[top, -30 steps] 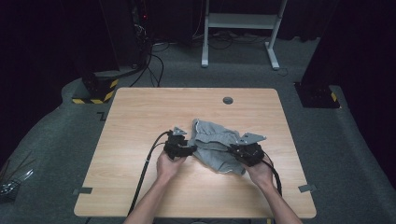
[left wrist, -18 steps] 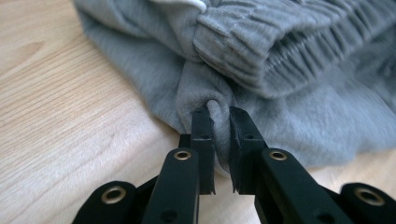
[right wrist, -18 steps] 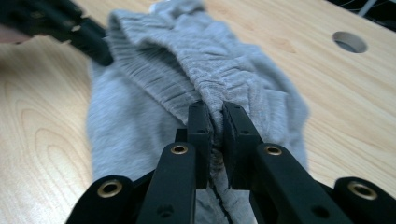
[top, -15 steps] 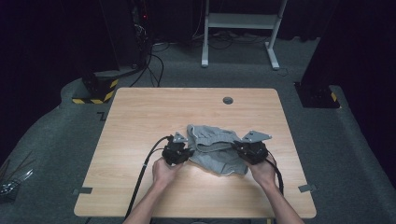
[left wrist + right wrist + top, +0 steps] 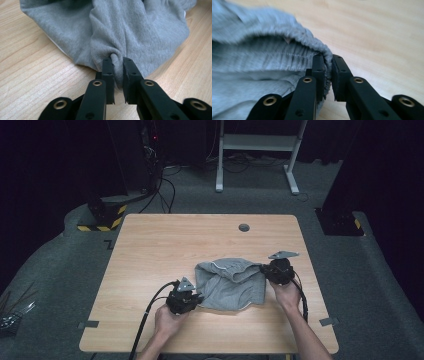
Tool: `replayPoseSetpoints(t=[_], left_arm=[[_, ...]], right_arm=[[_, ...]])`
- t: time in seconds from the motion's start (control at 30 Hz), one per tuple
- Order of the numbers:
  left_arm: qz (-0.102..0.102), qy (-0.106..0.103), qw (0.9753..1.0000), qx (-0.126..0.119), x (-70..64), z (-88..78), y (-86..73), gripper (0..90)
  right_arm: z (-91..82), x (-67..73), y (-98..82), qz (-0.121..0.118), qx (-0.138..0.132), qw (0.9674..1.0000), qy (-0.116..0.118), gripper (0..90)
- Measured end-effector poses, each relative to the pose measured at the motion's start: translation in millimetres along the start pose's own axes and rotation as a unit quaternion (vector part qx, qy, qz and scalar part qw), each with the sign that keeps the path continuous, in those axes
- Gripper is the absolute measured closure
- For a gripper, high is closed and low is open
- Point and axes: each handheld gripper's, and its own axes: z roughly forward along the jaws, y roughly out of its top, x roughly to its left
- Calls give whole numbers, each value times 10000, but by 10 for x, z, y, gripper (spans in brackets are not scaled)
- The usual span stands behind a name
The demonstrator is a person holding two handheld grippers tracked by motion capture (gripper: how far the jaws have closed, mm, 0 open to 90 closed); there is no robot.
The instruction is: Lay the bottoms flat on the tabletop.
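Observation:
A grey fleece garment [image 5: 230, 282] lies bunched on the wooden table [image 5: 150, 250], stretched between my two grippers. My left gripper [image 5: 194, 298] is at its near left corner. Its jaws have just been closing and now pinch a fold of the grey garment [image 5: 140, 30], as the left gripper [image 5: 117, 61] shows in its own view. My right gripper [image 5: 266, 270] is at the garment's far right edge. In the right gripper view the right gripper [image 5: 328, 58] is shut on the ribbed hem of the garment [image 5: 262, 57].
A round cable hole [image 5: 244, 227] sits in the table's far middle. Tape strips [image 5: 89, 324] mark the near corners. On the floor behind are a white desk frame [image 5: 260, 145], cables, and a yellow-black striped base [image 5: 102, 220].
The left gripper closed on the cloth and drew back toward the near edge. The right gripper moved right and farther away. The garment is pulled wider between them.

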Motion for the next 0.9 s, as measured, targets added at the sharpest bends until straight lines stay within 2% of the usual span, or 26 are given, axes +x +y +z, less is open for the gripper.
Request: replayPoseSetpoints(t=[0.03, 0.07, 0.1, 0.13, 0.17, 0.2, 0.23, 0.27, 0.37, 0.4, 0.43, 0.47, 0.5, 0.53, 0.57, 0.6, 0.63, 0.67, 0.7, 0.77, 0.9], left_arm=[[22, 20, 10000, -24, -2, -6, 6, 809], [41, 46, 10000, -68, 2, -15, 33, 770], [41, 46, 10000, -68, 2, -15, 33, 733], [42, 163, 9997, -160, 10, -26, 82, 666], [42, 163, 9997, -160, 10, -26, 82, 616], [61, 306, 9992, -259, 30, -41, 152, 574], [61, 306, 9992, -259, 30, -41, 152, 550], [98, 444, 9983, -364, 56, -59, 240, 516], [131, 562, 9972, -468, 82, -69, 330, 454], [172, 655, 9965, -499, 111, -61, 414, 444], [172, 655, 9965, -499, 111, -61, 414, 442], [169, 716, 9961, -491, 143, -31, 484, 435], [169, 716, 9961, -491, 143, -31, 484, 429], [151, 764, 9958, -480, 173, 7, 559, 423], [151, 764, 9958, -480, 173, 7, 559, 420], [212, 786, 9955, -494, 189, 36, 634, 417], [212, 786, 9955, -494, 189, 36, 634, 413], [322, 801, 9954, -422, 194, 84, 706, 405], [322, 801, 9954, -422, 194, 84, 706, 401], [434, 799, 9949, -435, 195, 140, 754, 389], [529, 682, 9957, -333, 198, 264, 853, 370]], right_arm=[[0, 0, 0, 0, 0, 10000, 0, 814], [72, 22, -31, -66, 119, 9999, -59, 788], [72, 22, -31, -66, 119, 9999, -59, 788], [78, 25, -56, 4, 105, 9999, -42, 722], [78, 25, -56, 4, 105, 9999, -42, 722], [44, 19, -79, 83, 59, 9999, -69, 640], [44, 19, -79, 83, 59, 9999, -69, 640], [-22, 12, -94, 146, -43, 9998, -102, 569], [-105, 25, -106, 179, -179, 9996, -112, 525], [-189, 71, -127, 103, -331, 9993, -150, 511], [-189, 71, -127, 103, -331, 9993, -150, 511], [-267, 147, -166, -28, -452, 9988, -180, 520], [-267, 147, -166, -28, -452, 9988, -180, 520], [-316, 250, -215, -213, -502, 9984, -135, 545], [-316, 250, -215, -213, -502, 9984, -135, 545], [-333, 360, -266, -392, -514, 9979, -35, 561], [-333, 360, -266, -392, -514, 9979, -35, 561], [-309, 459, -318, -441, -462, 9978, 150, 560], [-309, 459, -318, -441, -462, 9978, 150, 560], [-242, 546, -358, -534, -387, 9975, 236, 544], [-100, 600, -355, -454, -285, 9980, 329, 476]])
